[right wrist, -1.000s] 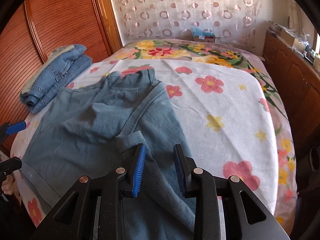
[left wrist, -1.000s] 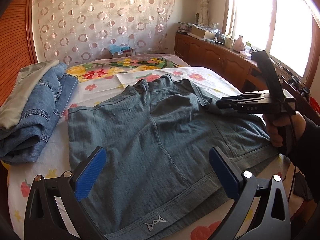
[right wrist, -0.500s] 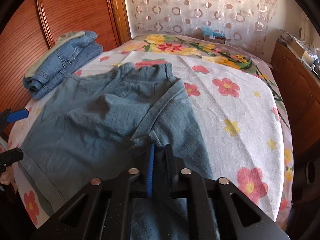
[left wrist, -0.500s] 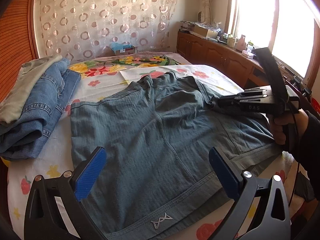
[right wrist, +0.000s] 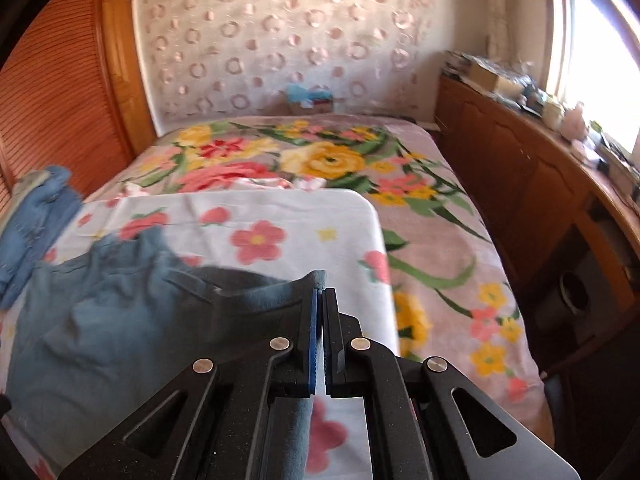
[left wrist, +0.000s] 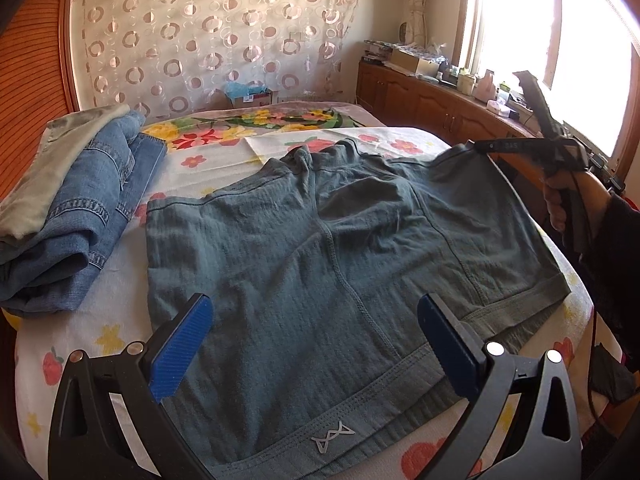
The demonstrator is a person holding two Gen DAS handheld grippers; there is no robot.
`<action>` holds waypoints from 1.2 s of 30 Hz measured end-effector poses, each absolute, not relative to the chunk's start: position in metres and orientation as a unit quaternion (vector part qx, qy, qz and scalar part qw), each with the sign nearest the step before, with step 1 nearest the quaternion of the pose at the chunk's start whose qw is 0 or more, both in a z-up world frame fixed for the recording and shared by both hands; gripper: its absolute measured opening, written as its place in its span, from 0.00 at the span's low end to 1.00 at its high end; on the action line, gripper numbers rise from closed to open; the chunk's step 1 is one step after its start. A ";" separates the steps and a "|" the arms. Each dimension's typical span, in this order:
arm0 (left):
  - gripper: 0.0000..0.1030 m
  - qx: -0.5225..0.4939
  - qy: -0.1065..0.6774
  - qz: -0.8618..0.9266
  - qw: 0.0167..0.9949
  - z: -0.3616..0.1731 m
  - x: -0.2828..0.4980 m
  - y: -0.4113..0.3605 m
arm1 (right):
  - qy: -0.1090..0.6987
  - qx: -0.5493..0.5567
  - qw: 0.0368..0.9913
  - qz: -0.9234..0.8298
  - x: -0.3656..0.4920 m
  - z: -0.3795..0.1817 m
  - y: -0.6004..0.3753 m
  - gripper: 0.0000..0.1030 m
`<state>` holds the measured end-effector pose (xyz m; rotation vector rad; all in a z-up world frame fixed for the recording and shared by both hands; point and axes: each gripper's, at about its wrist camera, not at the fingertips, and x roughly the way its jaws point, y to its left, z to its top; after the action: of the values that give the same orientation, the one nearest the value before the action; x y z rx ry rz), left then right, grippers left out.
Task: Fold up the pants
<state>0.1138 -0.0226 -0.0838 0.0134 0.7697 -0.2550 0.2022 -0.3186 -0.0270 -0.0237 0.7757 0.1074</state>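
A pair of grey-blue shorts lies spread on the flowered bed sheet, waistband with a small logo nearest me. My left gripper hovers over the waistband, wide open, with nothing pressed between its blue pads. In the left wrist view my right gripper, held by a hand, pinches the far right hem corner and lifts it off the bed. The right wrist view shows that same gripper shut on the shorts, cloth pinched between its pads and stretched away to the left.
A stack of folded jeans sits at the bed's left edge. A wooden cabinet with clutter runs under the window on the right. A slatted wooden door stands on the left, a small box beyond the bed.
The right gripper closed on the shorts' hem corner, then swung outward to the right and slightly up, pulling the folded-over leg flat. The left gripper stayed open over the waistband.
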 end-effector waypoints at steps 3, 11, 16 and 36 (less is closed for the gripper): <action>1.00 0.006 0.377 -0.123 0.918 -0.086 0.112 -0.020 | 0.389 -0.007 0.921 0.021 0.210 -0.037 -0.328 0.04; 1.00 -0.001 0.381 -0.124 0.916 -0.088 0.103 -0.009 | 0.378 0.009 0.922 0.085 0.149 -0.024 -0.319 0.23; 0.99 -0.007 0.382 -0.137 0.914 -0.089 0.094 -0.006 | 0.362 0.004 0.920 0.152 0.076 -0.015 -0.309 0.30; 0.72 0.057 0.412 -0.220 0.882 -0.105 0.077 -0.067 | 0.386 -0.030 0.894 0.228 -0.016 -0.037 -0.299 0.43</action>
<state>0.0769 -0.0673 -0.1049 0.1190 0.8581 -0.4578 -0.0157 -0.2990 -0.0369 -0.0622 0.8005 0.4719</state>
